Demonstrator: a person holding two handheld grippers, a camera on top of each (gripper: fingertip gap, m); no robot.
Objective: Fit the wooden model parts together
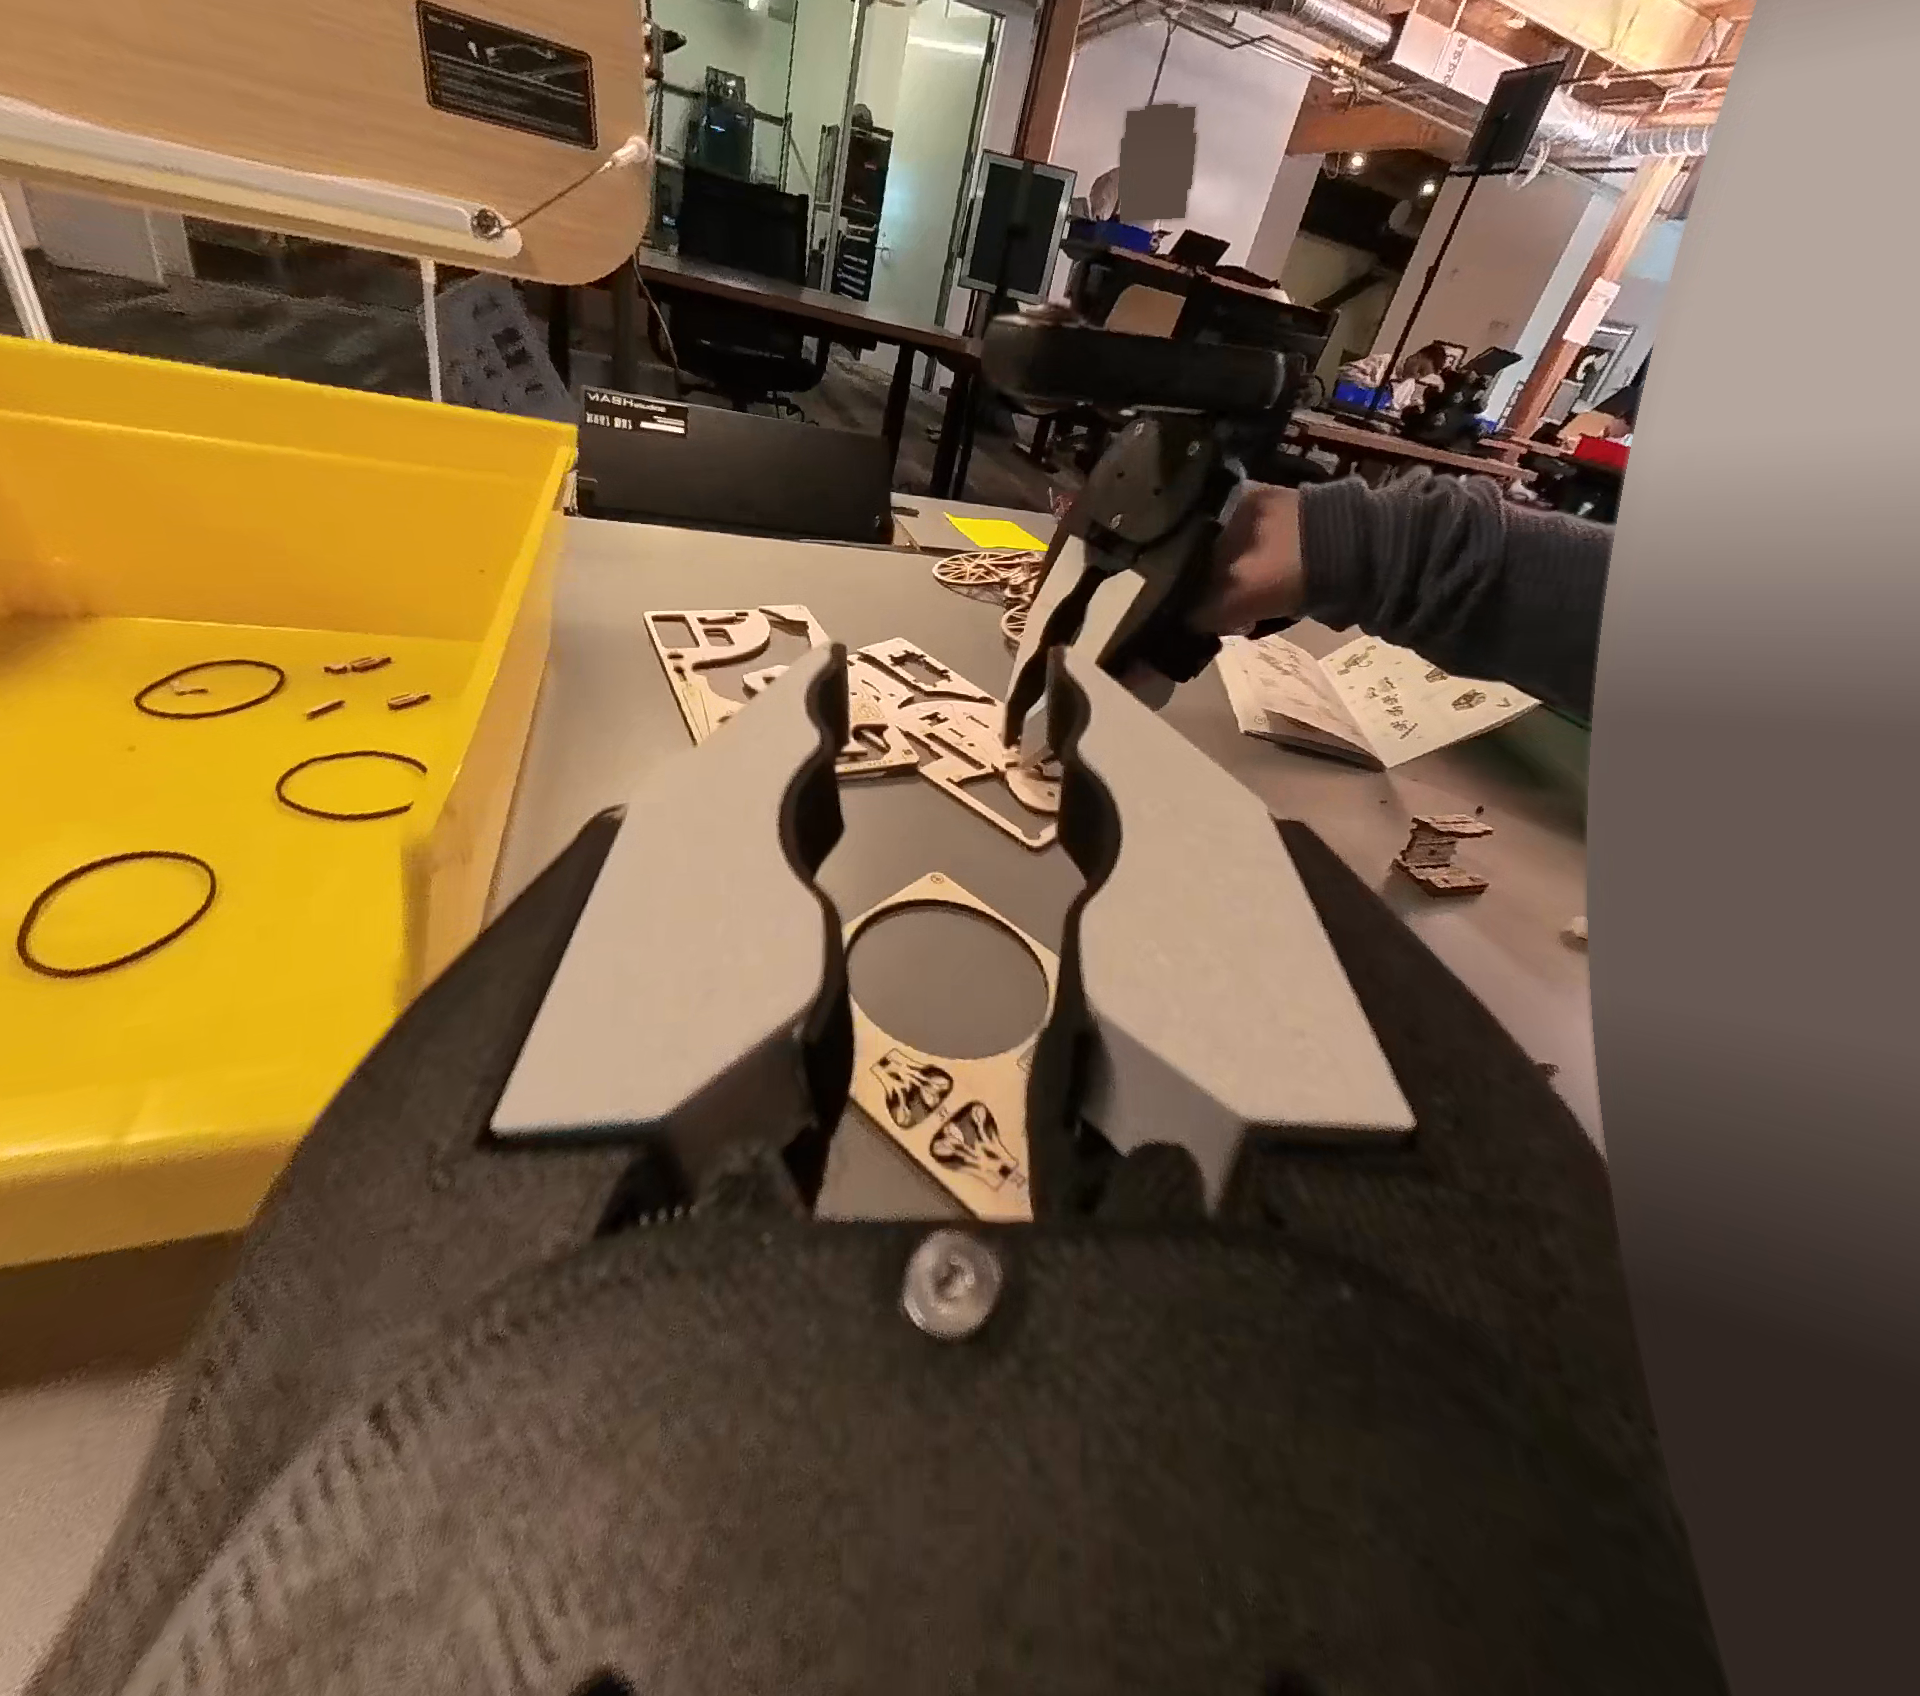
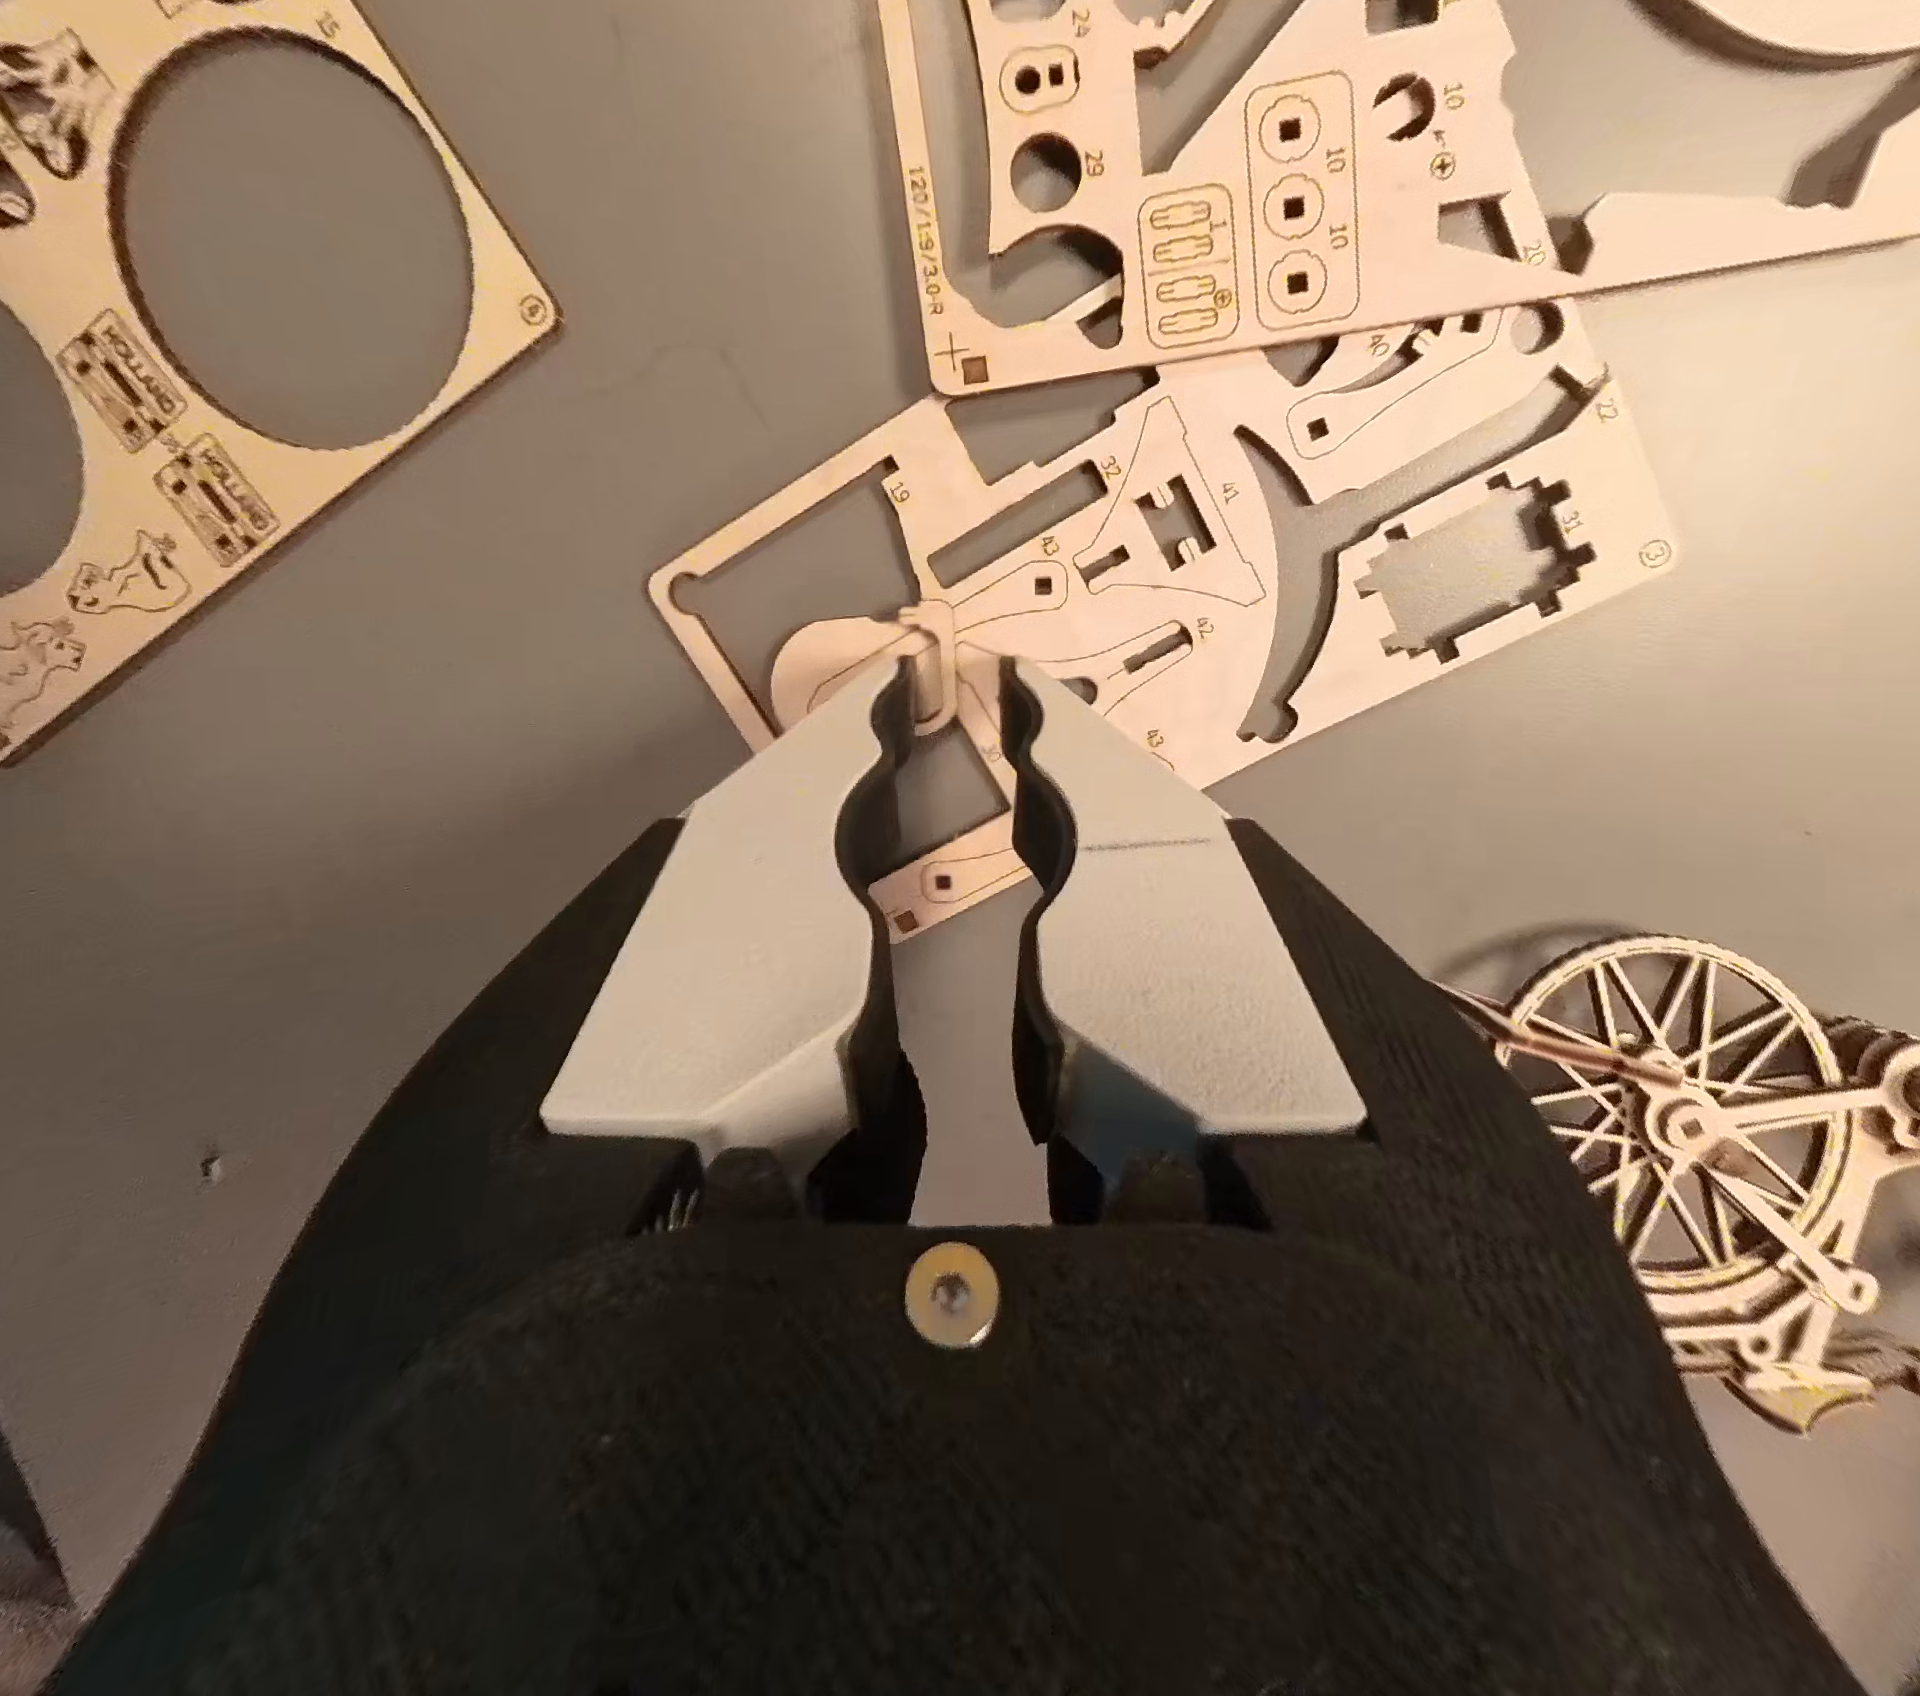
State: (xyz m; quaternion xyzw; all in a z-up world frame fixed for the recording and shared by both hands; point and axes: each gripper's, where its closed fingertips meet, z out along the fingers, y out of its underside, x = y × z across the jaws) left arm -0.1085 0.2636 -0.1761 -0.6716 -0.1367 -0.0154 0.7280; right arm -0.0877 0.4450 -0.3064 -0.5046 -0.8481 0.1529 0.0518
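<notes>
Step in hand, as judged: freeing a small part from its sheet, ahead of any fitting; the right tool point(image 2: 956, 680) is down at the near corner of the numbered sheet point(image 2: 1299, 597), tips touching or nearly touching it.

Right tool: fingers point(image 2: 769, 867) narrowed but not met; a small pale piece point(image 2: 925, 670) stands tilted at the fingertips, against the left one; whether it is pinched or only nudged, cannot tell. In the left wrist view the same tool point(image 1: 1039, 711) points steeply down onto the sheet pile, a hand point(image 1: 1262, 566) behind it.

Left tool point(image 1: 951, 690): open, holding nothing; it hovers over the table point(image 1: 1299, 773) with the round-hole sheet point(image 1: 940, 981) lying flat below, between its fingers, seemingly untouched.

Position of things: numbered sheet partly under a second sheet point(image 2: 1195, 119) on its far side; round-hole sheet point(image 2: 281, 244) apart to the left; spoked wheel assembly point(image 2: 1662, 1137) to the right of the right tool, well apart from the piece; yellow bin point(image 1: 260, 524) left of the table, holding dark rings and small bits.

Next move, as judged: close firmly on the piece and work it clear without snapping it; the sheet is loose and may lift with it, so the left tool would likely need to pin it; then carry the piece toward the wheel assembly.
</notes>
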